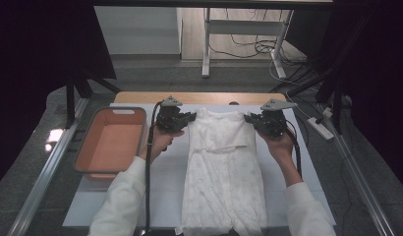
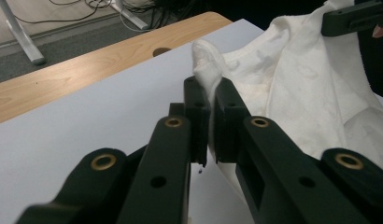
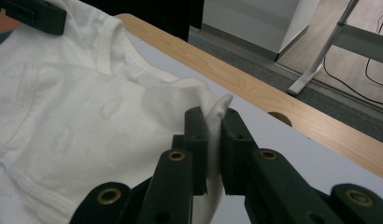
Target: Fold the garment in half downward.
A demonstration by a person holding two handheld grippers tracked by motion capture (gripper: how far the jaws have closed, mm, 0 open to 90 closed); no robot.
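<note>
left gripper (image 2: 210, 100) pinching white garment (image 1: 223, 162) | right gripper (image 3: 214, 126) likewise | shoulders, seemingly

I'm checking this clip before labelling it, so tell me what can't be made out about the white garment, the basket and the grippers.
- White garment: its lower end is cut off by the bottom edge of the high view.
- Fabric clamped by the left gripper and the right gripper: hidden between the black fingers in each gripper view.
- Orange basket: its floor is too dim and small in the high view to tell whether anything lies inside.
</note>
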